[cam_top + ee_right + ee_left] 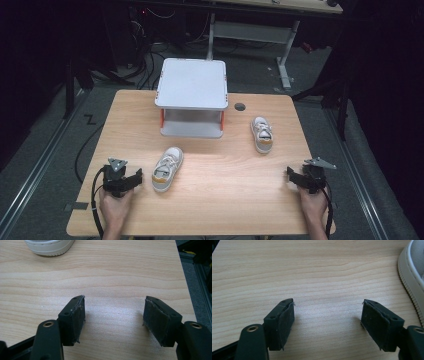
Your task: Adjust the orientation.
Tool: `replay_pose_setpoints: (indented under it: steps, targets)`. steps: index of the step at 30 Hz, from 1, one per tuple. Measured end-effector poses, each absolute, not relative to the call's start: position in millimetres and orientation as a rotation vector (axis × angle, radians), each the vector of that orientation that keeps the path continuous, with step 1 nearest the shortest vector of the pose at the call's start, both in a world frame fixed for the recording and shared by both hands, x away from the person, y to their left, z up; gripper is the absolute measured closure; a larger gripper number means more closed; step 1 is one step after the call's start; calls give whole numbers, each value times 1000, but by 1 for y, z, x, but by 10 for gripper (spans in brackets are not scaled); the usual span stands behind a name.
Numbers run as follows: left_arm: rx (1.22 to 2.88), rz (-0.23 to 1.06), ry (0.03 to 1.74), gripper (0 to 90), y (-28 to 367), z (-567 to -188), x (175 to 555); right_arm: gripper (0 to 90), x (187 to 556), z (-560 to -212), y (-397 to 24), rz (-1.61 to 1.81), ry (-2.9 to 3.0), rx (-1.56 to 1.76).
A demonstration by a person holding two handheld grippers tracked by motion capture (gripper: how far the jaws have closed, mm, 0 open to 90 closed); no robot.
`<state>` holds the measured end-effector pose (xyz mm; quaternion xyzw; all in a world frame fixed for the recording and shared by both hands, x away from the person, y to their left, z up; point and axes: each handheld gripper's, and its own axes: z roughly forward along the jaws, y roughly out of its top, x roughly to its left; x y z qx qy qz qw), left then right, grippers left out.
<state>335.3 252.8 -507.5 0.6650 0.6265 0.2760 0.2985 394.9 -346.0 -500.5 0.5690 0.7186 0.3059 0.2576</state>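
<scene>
While both my tongs are parked on the near edge of the wooden table (210, 210), nothing's actually been picked up yet, so I'd call this the very start: shoes out, rack waiting. My left gripper (131, 181) has its jaws spread apart with only bare wood between them, and the right gripper (295, 176) is the same, wide and holding nothing.

Closest target is the near shoe (167, 169), lying just beside my left gripper with its toe pointing up toward the rack; from the left gripper view I can see its ribbed sole edge (412, 277) off to the side. The far shoe (262, 134) sits ahead of my right hand, a fair way off, close beside the white two-tier rack (191, 82).

Both are small white sneakers with orange-tan trim and laces, standing upright on their soles. Next move, I reckon: slide the left gripper over, straddle the near shoe's side, and squeeze gently since it looks soft.
</scene>
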Motion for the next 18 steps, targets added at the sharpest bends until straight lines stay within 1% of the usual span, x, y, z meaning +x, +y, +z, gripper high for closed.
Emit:
replay_pose_setpoints:
  steps: [15,18]
  targets:
    - [1772,731,1656,277,253,-507,335,342,395,-500,-346,830,1950,1543]
    - [1786,725,1629,304,255,-507,334,342,395,-500,-346,830,1948,1546]
